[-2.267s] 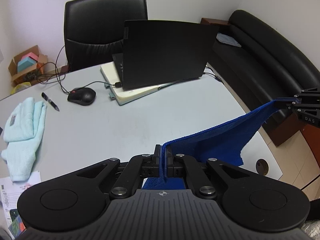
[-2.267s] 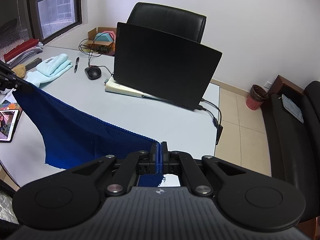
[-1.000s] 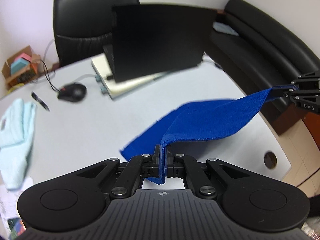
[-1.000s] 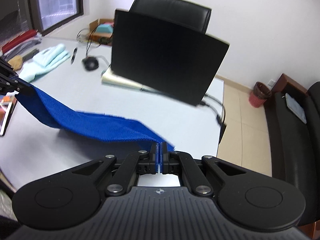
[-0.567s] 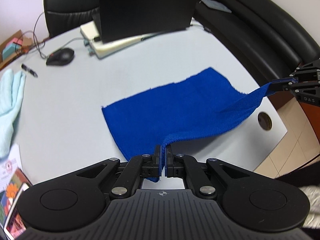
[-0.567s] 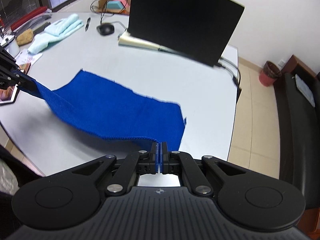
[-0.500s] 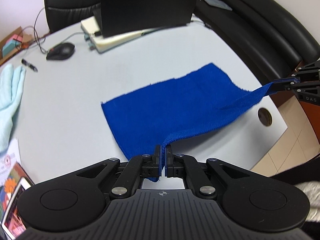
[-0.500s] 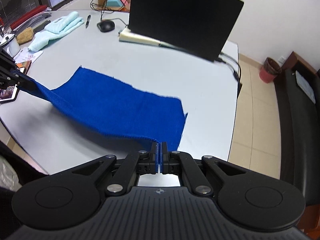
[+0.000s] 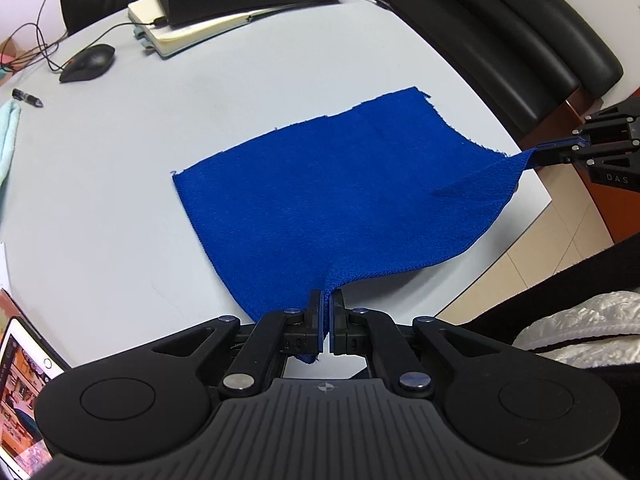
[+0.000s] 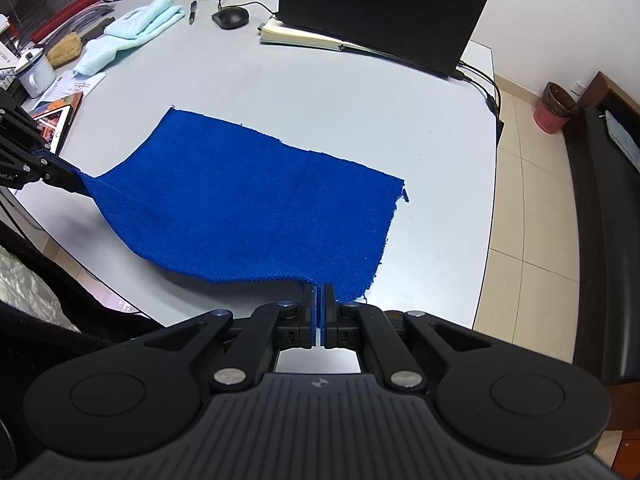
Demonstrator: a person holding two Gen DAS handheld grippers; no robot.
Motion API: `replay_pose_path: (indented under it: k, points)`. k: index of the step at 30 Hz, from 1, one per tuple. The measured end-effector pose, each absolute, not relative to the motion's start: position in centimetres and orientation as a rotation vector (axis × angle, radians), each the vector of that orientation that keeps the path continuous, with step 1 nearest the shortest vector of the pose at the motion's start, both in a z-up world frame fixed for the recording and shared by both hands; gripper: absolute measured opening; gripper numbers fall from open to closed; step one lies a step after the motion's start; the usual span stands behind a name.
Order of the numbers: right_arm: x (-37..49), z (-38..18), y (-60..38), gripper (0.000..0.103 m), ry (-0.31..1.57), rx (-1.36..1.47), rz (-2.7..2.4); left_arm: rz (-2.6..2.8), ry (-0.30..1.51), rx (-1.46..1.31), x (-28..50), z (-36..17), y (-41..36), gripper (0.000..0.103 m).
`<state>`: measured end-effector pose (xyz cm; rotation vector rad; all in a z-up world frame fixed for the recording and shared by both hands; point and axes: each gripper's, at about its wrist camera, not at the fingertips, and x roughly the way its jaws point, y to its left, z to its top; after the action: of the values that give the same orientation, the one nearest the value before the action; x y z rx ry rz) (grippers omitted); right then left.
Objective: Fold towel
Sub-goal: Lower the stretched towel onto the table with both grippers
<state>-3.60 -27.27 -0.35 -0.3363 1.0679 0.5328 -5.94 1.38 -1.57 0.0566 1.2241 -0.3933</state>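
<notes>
A blue towel [image 9: 332, 192] lies mostly flat on the grey table [image 9: 120, 168]; it also shows in the right wrist view [image 10: 248, 216]. Its far edge rests on the table and its near edge is lifted slightly at both corners. My left gripper [image 9: 327, 300] is shut on the towel's near left corner and shows in the right wrist view [image 10: 68, 178]. My right gripper [image 10: 318, 292] is shut on the near right corner, at the table's near edge, and shows in the left wrist view [image 9: 540, 154].
A black laptop [image 10: 384, 12] on a notebook [image 10: 304, 38] stands at the back, with a mouse [image 10: 230, 16] and pen [image 10: 192, 12]. A light green towel [image 10: 128, 32], papers and a tablet [image 10: 52, 120] lie left. A black sofa [image 9: 500, 32] stands right of the table.
Both grippers have swung the hanging towel forward and lowered it. It now lies spread on the table with only the near corners still raised.
</notes>
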Motion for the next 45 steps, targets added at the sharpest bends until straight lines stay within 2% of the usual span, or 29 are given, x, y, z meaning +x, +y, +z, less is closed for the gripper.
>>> replay_pose_path:
  k: [15, 45]
  points:
    - [1.3, -0.5, -25.2, 0.002, 0.971, -0.345, 0.494, -0.333, 1.161, 0.086, -1.6, -1.1, 2.9, 0.003]
    - [9.9, -4.5, -22.7, 0.002, 1.025, -0.371, 0.481, -0.255, 1.216, 0.076, 6.7, -5.5, 4.3, 0.004]
